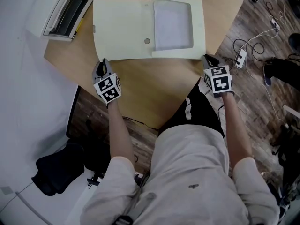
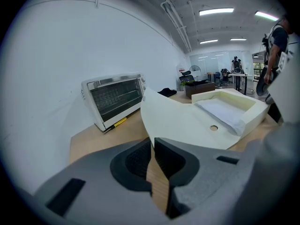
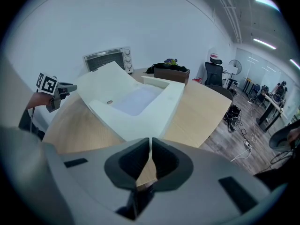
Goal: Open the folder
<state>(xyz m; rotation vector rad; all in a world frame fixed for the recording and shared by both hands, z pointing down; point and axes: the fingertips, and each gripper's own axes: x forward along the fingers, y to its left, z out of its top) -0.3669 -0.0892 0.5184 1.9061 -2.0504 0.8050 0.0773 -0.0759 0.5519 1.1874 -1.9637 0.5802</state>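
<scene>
The cream folder (image 1: pixel 122 32) lies open on the wooden table (image 1: pixel 154 88), its lid flap spread to the left. Its tray half (image 1: pixel 199 27) holds white paper (image 1: pixel 172 25). My left gripper (image 1: pixel 102 62) sits at the flap's near left corner, jaws almost together with nothing between them. In the left gripper view the flap (image 2: pixel 187 121) lies just beyond the left gripper (image 2: pixel 152 142). My right gripper (image 1: pixel 208 58) is shut at the tray's near right corner. In the right gripper view the right gripper (image 3: pixel 150 142) sits right at the folder (image 3: pixel 136 111) corner, with nothing seen between its jaws.
A white toaster oven (image 1: pixel 65 8) stands at the table's far left, close to the flap. A dark box (image 2: pixel 201 86) sits behind the folder. Cables and a power strip (image 1: pixel 241 57) lie on the floor at the right. A black chair (image 1: pixel 56 172) is low at the left.
</scene>
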